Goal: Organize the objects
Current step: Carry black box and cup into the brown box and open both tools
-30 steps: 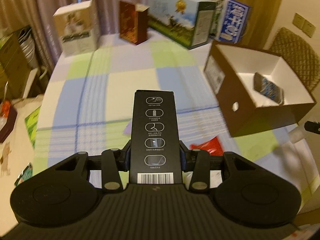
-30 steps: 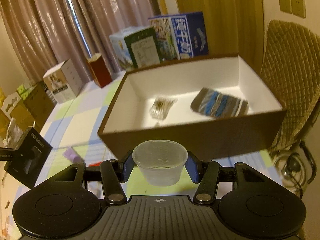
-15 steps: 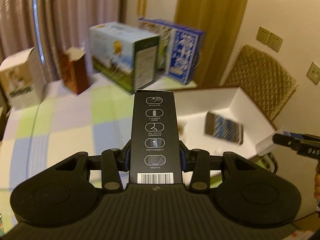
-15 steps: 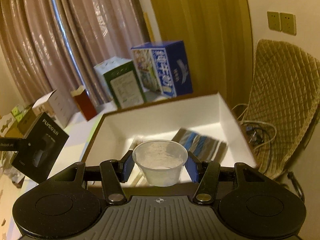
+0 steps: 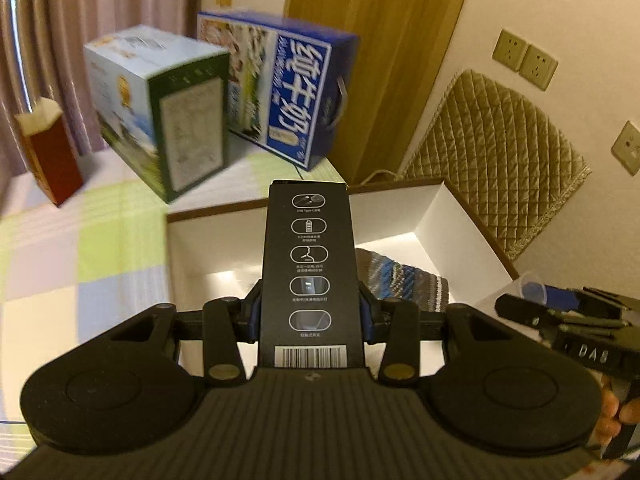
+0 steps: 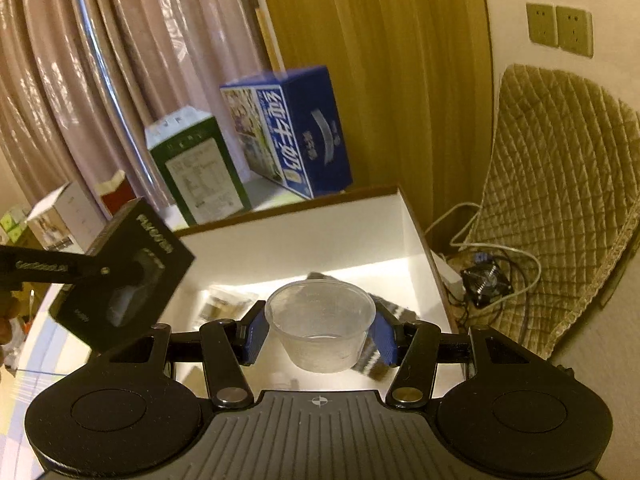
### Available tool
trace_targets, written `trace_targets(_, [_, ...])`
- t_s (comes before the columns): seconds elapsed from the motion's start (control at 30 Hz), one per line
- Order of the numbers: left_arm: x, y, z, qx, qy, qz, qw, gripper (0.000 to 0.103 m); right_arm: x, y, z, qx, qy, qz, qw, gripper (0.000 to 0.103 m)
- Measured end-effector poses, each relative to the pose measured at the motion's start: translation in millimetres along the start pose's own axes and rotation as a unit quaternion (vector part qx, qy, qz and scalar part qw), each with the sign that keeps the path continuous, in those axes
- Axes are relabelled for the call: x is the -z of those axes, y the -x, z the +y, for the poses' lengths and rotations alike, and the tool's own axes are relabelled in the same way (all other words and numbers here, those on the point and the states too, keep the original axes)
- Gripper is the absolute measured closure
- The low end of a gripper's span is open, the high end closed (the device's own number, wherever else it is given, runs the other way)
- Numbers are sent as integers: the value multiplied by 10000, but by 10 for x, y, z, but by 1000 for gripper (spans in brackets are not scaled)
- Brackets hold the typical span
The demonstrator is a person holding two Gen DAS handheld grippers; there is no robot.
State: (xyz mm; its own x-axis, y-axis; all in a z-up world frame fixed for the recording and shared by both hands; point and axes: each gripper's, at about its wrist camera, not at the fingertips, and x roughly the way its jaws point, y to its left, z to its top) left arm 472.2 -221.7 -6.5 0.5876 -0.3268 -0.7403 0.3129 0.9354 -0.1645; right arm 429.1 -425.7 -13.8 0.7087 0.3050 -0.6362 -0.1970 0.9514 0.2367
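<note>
Clearly, the left gripper (image 5: 311, 314) clamps a slim black cardboard carton (image 5: 311, 276) with white icons and a barcode, held over the white-lined brown open box (image 5: 460, 236). The right gripper (image 6: 320, 330) grips a clear plastic cup (image 6: 320, 326) above that box. A striped blue-and-grey packet (image 5: 404, 282) inside is partly hidden; its print is unreadable.

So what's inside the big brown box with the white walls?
Inside the brown box lie a striped blue-and-grey packet and a clear crinkly wrapper. The plastic cup and black carton, held in front, hide the rest.
</note>
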Motion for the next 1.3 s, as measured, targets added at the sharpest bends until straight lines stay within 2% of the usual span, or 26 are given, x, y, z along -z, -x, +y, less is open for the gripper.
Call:
trace_targets(0.3, [-81,-669,-137,90,362,402,9985,64,-39,-333,-205,64,-28,338,9994,51])
trace_targets(0.47, [-109,-901,-53,33,608,368,9975,63,-94,-476,-275,103,-32,453,9989,51])
trace_targets(0.7, [-113,-913,153,-240,637,400,9969,49,-156,-667,-267,88,36,600,9982,51])
trace_targets(0.8, [-105,-876,160,-287,459,436,9976,42,-181,-755,-260,83,13,648,9979,51])
trace_targets(0.97, [-82,-850,98,-334,145,439,9984,39,-244,-855,-244,124,15,610,9981,51])
trace_targets(1.03, [-74,-845,98,-327,149,450,9983,34,-287,-873,-252,153,-12,456,9988,47])
trace_targets(1.1, [-65,-836,92,-343,123,461,9983,31,-330,-850,-273,216,-100,273,9993,15])
trace_targets(1.17, [-53,-818,80,-371,56,459,9982,27,-371,-805,-285,181,-123,123,9997,13])
trace_targets(1.3, [-39,-771,52,-427,-49,468,9980,22,-387,-755,-284,166,-57,174,9997,13])
